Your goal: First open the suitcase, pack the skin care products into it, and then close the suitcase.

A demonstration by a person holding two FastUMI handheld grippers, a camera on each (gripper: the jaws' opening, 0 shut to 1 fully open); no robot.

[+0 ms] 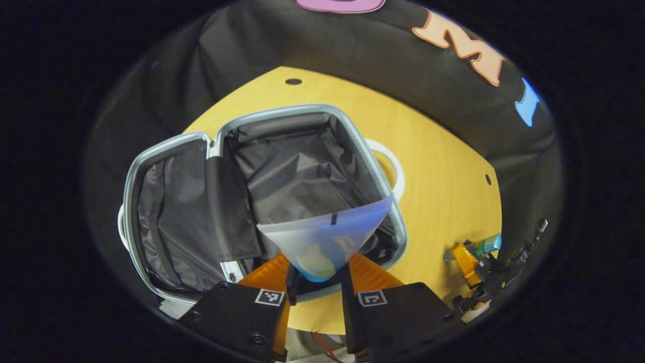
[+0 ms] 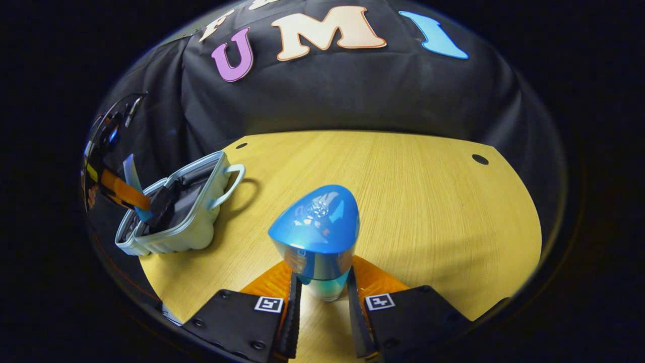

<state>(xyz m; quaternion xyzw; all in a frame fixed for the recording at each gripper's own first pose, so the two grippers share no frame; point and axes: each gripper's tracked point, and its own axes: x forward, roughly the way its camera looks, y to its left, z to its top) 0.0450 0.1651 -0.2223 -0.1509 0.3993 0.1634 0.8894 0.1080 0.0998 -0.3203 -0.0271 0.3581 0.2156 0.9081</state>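
Here, left gripper (image 1: 317, 282) clamped on a translucent tube (image 1: 327, 237), held above the open suitcase (image 1: 262, 201) on the wooden table (image 1: 443, 171). Right gripper (image 2: 322, 297) grasping a blue-capped bottle (image 2: 317, 232) over bare tabletop, suitcase well apart.

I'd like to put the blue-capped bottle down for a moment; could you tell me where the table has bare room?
The table is bare from the suitcase handle across to its far right edge. Crowding is at the suitcase, where the left claw holds a tube above it.
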